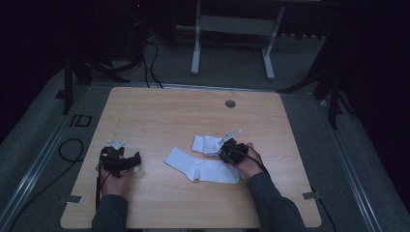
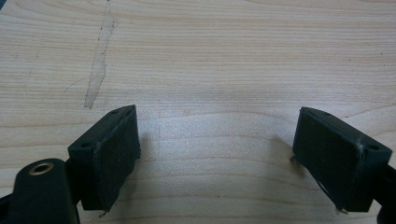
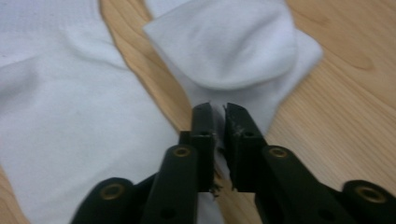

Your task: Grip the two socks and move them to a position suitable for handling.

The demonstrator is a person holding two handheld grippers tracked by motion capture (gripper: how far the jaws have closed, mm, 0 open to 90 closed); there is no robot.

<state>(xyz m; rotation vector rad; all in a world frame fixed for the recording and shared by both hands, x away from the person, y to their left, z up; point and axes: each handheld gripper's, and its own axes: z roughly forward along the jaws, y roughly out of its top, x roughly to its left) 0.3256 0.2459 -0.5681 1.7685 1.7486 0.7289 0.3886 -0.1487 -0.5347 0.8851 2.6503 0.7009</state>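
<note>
Wooden table point(image 1: 159, 111), pale grain, rounded corners, grey floor around. Small round grey grommet point(image 1: 230, 103) set near far edge. Long pale scuff mark point(image 2: 99, 60) on the wood, seen in left gripper view ahead of the jaws.

Two white socks at centre-right of tabletop. Larger sock point(image 1: 200, 167) flat and spread, bent at the heel, running from centre toward the right hand. Smaller folded sock point(image 1: 205, 144) just beyond it, on the far side, touching or nearly touching the larger one; a narrow strip of bare wood between the two in right gripper view. There: larger sock point(image 3: 56, 121) at left, folded sock point(image 3: 233, 46) ahead, doubled over itself with rounded top layer.

Forearms in dark sleeves entering from near edge.

Left gripper point(image 1: 121, 157) at left side of table, resting low by the near-left part, well apart from both socks. Jaws spread wide in left gripper view point(image 2: 217, 154), bare wood between pads, nothing held.

Right gripper point(image 1: 226, 151) at near end of folded sock, beside the larger sock's toe end. In right gripper view point(image 3: 220, 140), jaws close together, narrow slit between pads, thin edge of folded sock's white fabric in the slit; pinching that edge, loosely at most. Lint on pad edges.
</note>
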